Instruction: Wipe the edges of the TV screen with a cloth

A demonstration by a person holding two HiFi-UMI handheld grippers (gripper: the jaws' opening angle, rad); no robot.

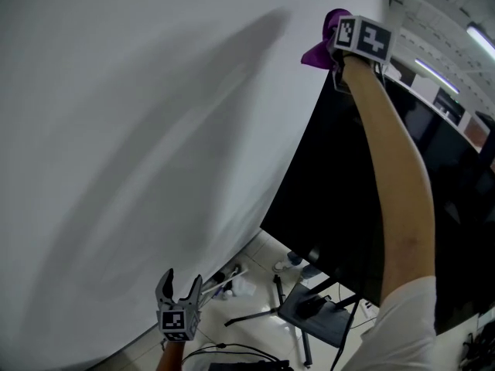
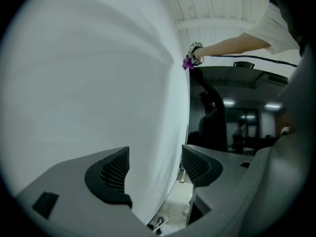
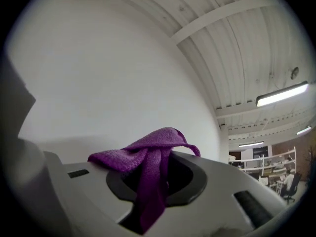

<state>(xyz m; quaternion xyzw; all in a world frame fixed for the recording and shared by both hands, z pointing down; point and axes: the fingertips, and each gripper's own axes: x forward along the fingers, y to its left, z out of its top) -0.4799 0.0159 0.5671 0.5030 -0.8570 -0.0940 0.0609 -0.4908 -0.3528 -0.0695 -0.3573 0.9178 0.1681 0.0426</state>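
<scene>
Head view: the right gripper (image 1: 337,46) pressed a purple cloth (image 1: 319,45) to the top corner of the TV screen (image 1: 340,192), whose side edge ran down-left from there. The left gripper (image 1: 179,286) hung low, well apart.

Left gripper view: jaws apart, nothing between them.

Right gripper view: jaws clamped on the cloth.

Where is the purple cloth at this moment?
In the head view the purple cloth is at the upper right, clamped in the right gripper. It is at the top corner of the black TV screen, next to the white wall.
</scene>
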